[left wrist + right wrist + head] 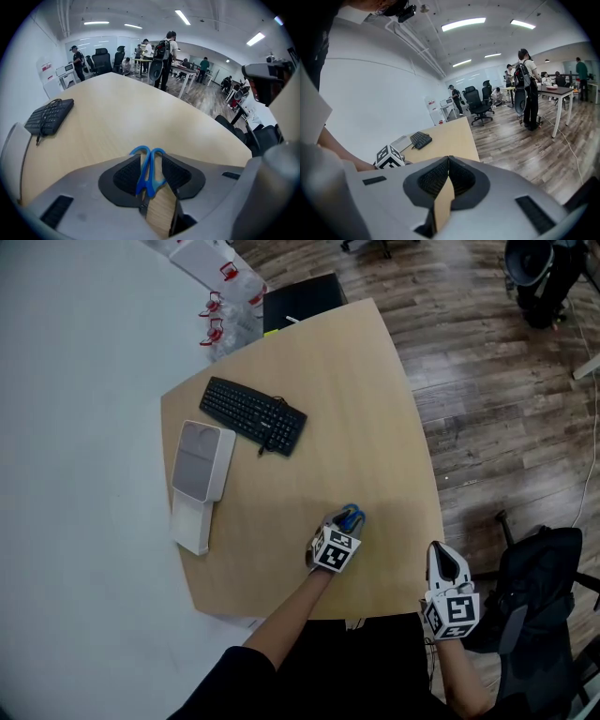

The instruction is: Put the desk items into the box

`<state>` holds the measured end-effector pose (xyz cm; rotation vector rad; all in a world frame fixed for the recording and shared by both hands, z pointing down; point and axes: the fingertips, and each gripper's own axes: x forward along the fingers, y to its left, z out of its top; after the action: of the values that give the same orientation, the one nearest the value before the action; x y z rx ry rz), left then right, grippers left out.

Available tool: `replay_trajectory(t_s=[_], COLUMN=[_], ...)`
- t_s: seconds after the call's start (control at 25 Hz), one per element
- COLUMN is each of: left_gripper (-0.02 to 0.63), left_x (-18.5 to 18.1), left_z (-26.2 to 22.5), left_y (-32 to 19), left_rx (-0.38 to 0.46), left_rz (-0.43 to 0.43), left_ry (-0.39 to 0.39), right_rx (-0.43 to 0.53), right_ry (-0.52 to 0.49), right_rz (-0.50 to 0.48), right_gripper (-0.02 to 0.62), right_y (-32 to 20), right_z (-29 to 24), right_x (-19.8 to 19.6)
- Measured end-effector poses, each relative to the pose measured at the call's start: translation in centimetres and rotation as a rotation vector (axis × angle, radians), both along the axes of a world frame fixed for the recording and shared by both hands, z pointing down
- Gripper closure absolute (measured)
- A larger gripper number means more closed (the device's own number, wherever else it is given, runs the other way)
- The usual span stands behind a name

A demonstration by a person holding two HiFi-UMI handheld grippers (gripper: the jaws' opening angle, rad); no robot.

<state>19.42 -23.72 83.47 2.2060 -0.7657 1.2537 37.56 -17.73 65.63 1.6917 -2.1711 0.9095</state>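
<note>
matt wood desk [356,409]; glossy blue plastic scissors [149,168]

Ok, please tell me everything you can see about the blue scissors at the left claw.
The scissors are small, with two blue loop handles that look like plastic and sit close together, so they seem closed. The blades are mostly hidden under the left claw. They appear to lie on the light wooden table, near its front edge, handles pointing away from the person. The claw's dark pads stand apart on either side and do not seem to squeeze them.
</note>
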Motion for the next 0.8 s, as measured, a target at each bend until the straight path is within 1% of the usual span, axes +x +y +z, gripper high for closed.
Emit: replay_trajectory(t_s=[0.08, 0.16, 0.28, 0.36, 0.44, 0.52, 0.68, 0.8], left_gripper=[0.483, 0.483, 0.485, 0.505, 0.52, 0.522, 0.523, 0.525], left_x=[0.0, -0.3, -0.3, -0.3, -0.5, -0.9, -2.0, -2.7], left_z=[0.7, 0.9, 1.0, 0.9, 0.9, 0.7, -0.8, -3.3], left_y=[-0.1, -0.3, -0.5, -0.5, -0.7, -0.8, -0.8, -1.0], left_rx=[-0.041, -0.057, -0.049, -0.049, -0.058, -0.06, -0.036, 0.006], left_rz=[-0.006, -0.028, -0.026, -0.03, -0.053, -0.079, -0.1, -0.112], left_ry=[-0.012, -0.024, -0.039, -0.038, -0.025, -0.01, 0.011, 0.042], right_rx=[-0.016, -0.027, -0.03, -0.032, -0.029, -0.022, -0.007, 0.004], right_ry=[-0.003, -0.006, -0.017, -0.022, -0.021, -0.016, -0.006, 0.001], right_rz=[-0.013, -0.029, -0.033, -0.033, -0.037, -0.043, -0.049, -0.053], right_gripper=[0.535, 0.535, 0.535, 0.535, 0.535, 0.535, 0.535, 0.535], right_y=[0.3, 0.6, 0.7, 0.7, 0.7, 0.7, 0.8, 0.8], right_z=[0.4, 0.5, 0.6, 0.6, 0.4, 0.2, -0.5, -1.1], right_x=[-0.4, -1.0, -1.5, -1.9, -2.3, -2.6, -3.4, -4.3])
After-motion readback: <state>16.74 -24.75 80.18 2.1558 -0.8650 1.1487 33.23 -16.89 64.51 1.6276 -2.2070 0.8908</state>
